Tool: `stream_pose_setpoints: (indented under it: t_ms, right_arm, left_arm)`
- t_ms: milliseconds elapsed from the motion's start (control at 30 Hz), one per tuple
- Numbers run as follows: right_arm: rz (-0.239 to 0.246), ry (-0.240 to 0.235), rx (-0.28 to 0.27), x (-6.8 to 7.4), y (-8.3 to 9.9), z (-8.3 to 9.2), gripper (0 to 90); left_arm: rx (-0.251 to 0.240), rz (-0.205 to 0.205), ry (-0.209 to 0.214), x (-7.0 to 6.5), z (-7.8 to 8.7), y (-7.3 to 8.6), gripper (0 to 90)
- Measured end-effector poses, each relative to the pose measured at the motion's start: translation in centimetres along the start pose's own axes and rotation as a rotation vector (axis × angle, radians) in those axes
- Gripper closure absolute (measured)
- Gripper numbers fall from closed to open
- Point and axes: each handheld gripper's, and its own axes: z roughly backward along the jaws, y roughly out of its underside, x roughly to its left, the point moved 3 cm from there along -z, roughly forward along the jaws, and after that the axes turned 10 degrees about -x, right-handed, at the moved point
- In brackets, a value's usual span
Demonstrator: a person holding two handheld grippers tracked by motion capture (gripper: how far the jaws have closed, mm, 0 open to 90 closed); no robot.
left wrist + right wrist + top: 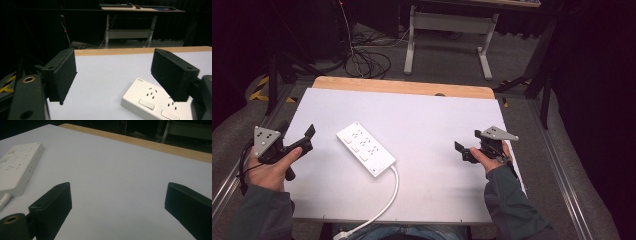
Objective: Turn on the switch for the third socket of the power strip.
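High view: on the white bench (432,120), a power strip (365,148) is seen left of centre, untouched; the left claw (307,136) and right claw (464,145) are held apart, empty. An approach is judged next.

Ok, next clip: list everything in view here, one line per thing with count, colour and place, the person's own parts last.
power strip: one, white, lying flat left of centre on the table
power strip cable: one, white, running from the strip's near end off the near table edge
table: one, white top with a wooden strip along its far edge
second table: one, pale grey legs, on the floor beyond
floor cables: a tangle, dark and white, on the carpet behind the table's left
left hand-held gripper: one, black, over the table's left edge, jaws apart
right hand-held gripper: one, black, over the table's right side, jaws apart
sleeves: two, dark green, at the bottom
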Motion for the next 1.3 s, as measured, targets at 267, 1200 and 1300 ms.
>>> stream_pose_setpoints:
  t_ms: [267,1200,1300]
  right_arm:
    - [0.001,0.001,0.004,0.0,0.0,0.0,8.2]
    - [0.013,0.003,0.012,0.0,0.1,0.0,8.7]
    - [0.011,0.004,0.015,0.0,0.1,0.1,8.7]
  left_arm:
    - [0.021,0.051,0.004,0.4,0.1,0.0,45.0]
    - [0.056,-0.005,0.031,-0.2,-0.5,-0.3,90.0]
    - [0.065,-0.015,0.04,-0.4,-0.7,-0.3,90.0]
